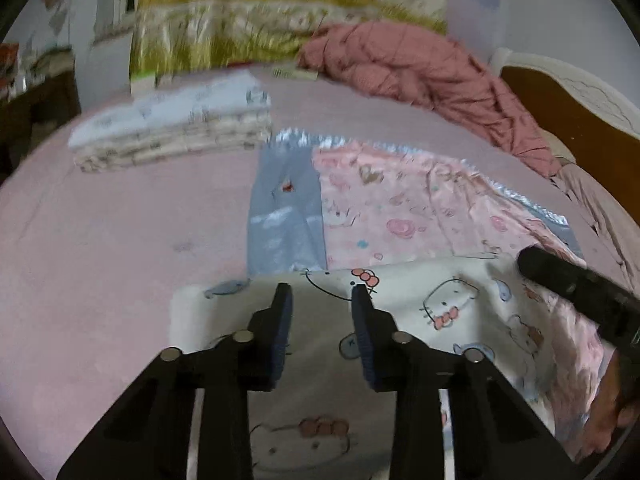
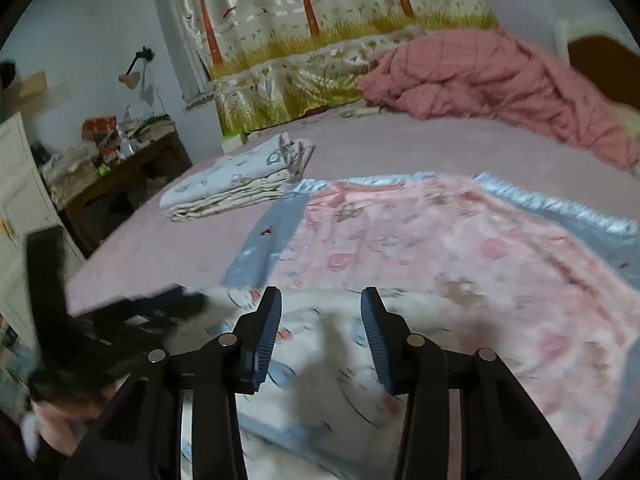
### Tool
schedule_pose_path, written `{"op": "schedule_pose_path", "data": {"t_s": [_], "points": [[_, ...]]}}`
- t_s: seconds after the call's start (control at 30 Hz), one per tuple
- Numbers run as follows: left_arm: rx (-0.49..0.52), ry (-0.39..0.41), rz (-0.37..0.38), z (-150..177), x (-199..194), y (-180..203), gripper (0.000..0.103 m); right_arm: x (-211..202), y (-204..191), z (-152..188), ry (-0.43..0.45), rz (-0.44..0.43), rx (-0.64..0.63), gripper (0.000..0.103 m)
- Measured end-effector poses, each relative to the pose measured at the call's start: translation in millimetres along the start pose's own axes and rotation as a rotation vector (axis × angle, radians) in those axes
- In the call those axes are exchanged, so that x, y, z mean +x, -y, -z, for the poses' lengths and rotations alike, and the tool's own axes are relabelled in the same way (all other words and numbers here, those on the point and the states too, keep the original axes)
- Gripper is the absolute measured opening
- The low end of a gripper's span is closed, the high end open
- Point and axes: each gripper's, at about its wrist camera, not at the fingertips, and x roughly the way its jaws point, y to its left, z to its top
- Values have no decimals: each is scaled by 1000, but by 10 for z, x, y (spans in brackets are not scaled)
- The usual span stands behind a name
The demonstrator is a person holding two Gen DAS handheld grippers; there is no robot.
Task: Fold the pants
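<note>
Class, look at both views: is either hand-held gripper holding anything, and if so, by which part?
Nothing is held. The left hand-held gripper and right hand-held gripper both stand open above the white cartoon-print pants.

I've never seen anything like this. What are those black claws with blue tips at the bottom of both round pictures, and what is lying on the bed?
Those claws are two hand-held grippers; a person carries one in each hand. Each has a wide-angle camera looking along its two fingers, hence the round pictures. One picture comes from the left gripper, the other from the right gripper. Both are open and hold nothing. Beneath them lie white cartoon-cat pants, the garment to fold. These rest on a pink blanket with a shiny trim, spread over the pink bed sheet. Further back sit a stack of folded cloth and a crumpled pink quilt.
</note>
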Motion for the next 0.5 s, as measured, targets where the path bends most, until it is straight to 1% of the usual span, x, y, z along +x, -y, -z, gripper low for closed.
{"op": "schedule_pose_path", "data": {"t_s": [0.03, 0.07, 0.1, 0.13, 0.17, 0.2, 0.23, 0.27, 0.33, 0.37, 0.43, 0.5], "points": [[-13, -33, -22, -3, 60, -16, 23, 120, -7, -34, -43, -18, 12, 34], [-22, -74, -40, 1, 138, -43, 16, 236, -15, -34, -89, -14, 13, 31], [-30, -103, -44, 21, 205, -84, 9, 371, -22, -28, -138, 6, 13, 28], [-42, -124, -42, 40, 269, -134, 7, 505, -17, -3, -198, 24, 18, 21], [-60, -131, -42, 50, 322, -195, 3, 619, 4, 38, -237, 21, 31, 19], [-77, -125, -37, 50, 348, -253, 2, 704, 44, 73, -265, 21, 43, 17], [-93, -113, -24, 43, 353, -311, 2, 785, 95, 117, -294, 40, 55, 13], [-105, -104, -22, 40, 348, -353, 2, 834, 160, 152, -310, 61, 68, 5], [-122, -91, -37, 30, 347, -418, 2, 820, 297, 169, -309, 49, 117, 3], [-127, -89, -38, 29, 353, -432, 2, 802, 328, 162, -309, 58, 128, 0], [-131, -84, -39, 28, 338, -458, 2, 748, 381, 140, -294, 108, 122, 0], [-125, -74, -66, 22, 308, -472, 2, 697, 448, 148, -283, 155, 119, 0]]}}
